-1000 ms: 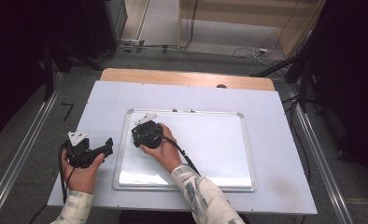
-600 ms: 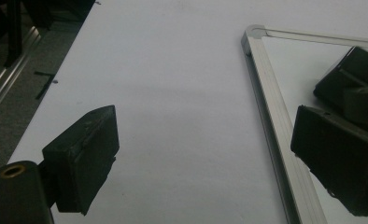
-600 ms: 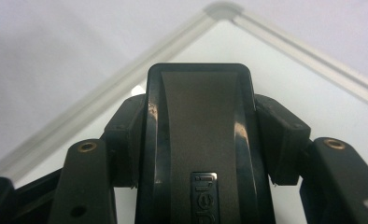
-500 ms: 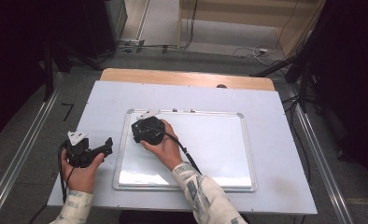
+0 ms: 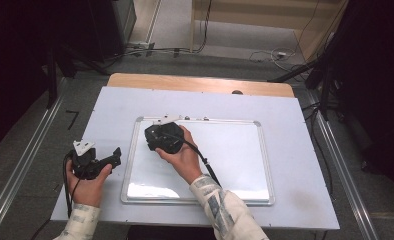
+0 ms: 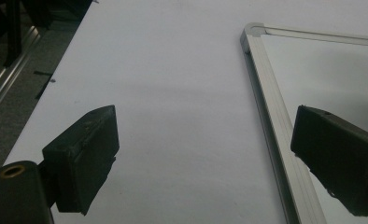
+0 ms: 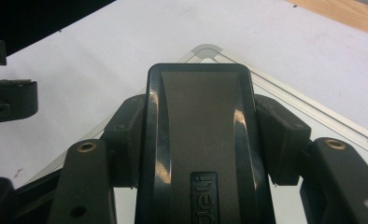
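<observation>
The right gripper (image 7: 198, 140) clamps a black eraser (image 7: 200, 135) over the whiteboard's (image 5: 235, 155) top-left corner. The left gripper (image 6: 210, 154) rests released on the table (image 5: 295, 125), beside the board.

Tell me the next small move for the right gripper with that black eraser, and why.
Probably lower it back onto the whiteboard and start a wipe stroke. The right gripper is shut on the black eraser, held near the board's top left corner. The left gripper hangs open over the table beside the frame, so it is out of the way.
</observation>
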`<state>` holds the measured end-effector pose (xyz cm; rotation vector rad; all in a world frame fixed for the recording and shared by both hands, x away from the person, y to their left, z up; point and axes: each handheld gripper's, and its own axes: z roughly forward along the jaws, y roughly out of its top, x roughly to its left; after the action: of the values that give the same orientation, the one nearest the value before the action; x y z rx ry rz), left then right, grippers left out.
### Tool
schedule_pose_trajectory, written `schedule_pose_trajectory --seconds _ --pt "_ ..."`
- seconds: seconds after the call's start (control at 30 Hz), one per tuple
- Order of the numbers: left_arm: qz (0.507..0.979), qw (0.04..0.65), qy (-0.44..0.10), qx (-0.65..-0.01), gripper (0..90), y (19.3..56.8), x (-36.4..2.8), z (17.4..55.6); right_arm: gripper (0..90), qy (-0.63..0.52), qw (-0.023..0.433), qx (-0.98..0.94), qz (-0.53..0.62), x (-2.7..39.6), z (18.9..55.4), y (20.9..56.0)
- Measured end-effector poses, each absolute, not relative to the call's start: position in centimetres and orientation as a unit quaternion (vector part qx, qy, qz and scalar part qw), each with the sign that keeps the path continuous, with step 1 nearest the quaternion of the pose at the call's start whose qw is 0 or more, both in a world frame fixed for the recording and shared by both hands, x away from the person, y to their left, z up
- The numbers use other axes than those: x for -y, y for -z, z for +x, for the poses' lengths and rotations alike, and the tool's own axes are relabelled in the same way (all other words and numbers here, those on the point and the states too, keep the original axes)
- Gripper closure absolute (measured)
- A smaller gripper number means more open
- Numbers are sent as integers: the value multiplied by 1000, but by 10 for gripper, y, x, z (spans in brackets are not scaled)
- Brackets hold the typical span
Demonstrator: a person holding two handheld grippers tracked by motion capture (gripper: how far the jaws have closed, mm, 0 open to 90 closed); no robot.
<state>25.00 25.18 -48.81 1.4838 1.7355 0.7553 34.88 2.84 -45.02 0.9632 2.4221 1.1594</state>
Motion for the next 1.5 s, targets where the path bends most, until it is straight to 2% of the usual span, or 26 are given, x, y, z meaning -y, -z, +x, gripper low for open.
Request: schedule_pose_trajectory --seconds 0.9,1.5 --pt "579 357 -293 -672 85 489 -250 250 389 -417 142 -832 336 -5 332 438" --pt "579 357 -293 -672 86 489 -249 250 388 -413 148 -824 358 23 331 444"
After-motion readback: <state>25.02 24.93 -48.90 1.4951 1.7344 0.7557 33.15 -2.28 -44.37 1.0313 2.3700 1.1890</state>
